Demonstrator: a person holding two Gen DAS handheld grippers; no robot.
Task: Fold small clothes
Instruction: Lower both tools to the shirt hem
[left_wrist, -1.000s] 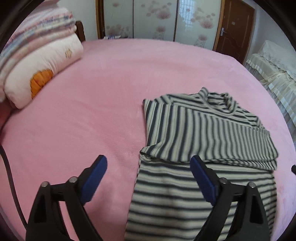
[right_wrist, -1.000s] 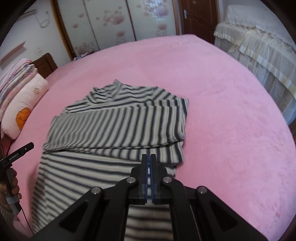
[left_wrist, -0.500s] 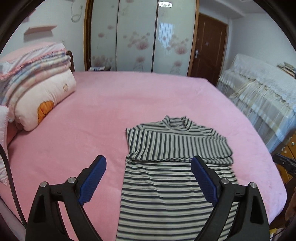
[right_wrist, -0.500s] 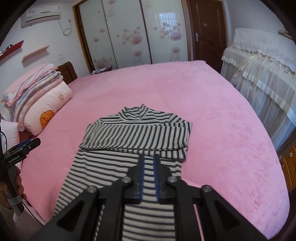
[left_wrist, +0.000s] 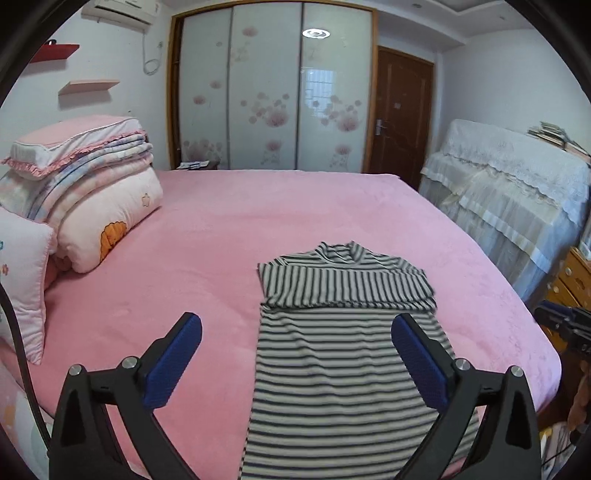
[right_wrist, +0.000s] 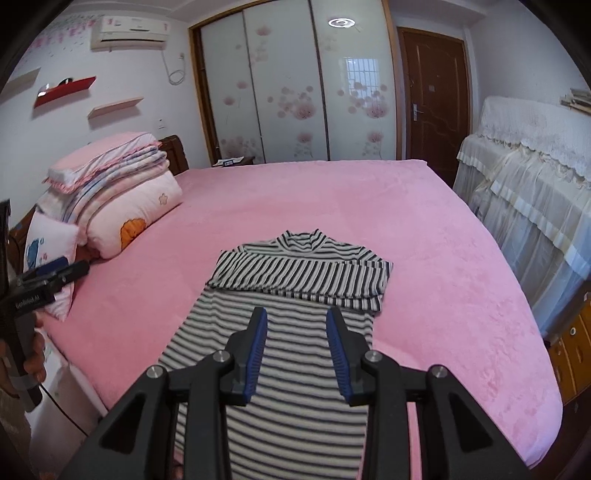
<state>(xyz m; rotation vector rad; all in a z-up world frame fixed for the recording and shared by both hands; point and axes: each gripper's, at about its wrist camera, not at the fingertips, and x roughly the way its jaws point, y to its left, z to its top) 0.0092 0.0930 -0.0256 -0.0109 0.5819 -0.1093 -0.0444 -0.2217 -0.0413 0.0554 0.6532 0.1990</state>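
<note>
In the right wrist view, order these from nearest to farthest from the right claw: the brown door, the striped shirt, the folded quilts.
1. striped shirt: directly below and ahead of the right claw, on the near part of the pink bed.
2. folded quilts: farther, stacked at the bed's left side.
3. brown door: farthest, in the back wall on the right.

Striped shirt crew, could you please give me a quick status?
Left gripper and right gripper opening, both empty. Striped shirt flat on bed, sleeves folded across. Nothing in the way.
</note>
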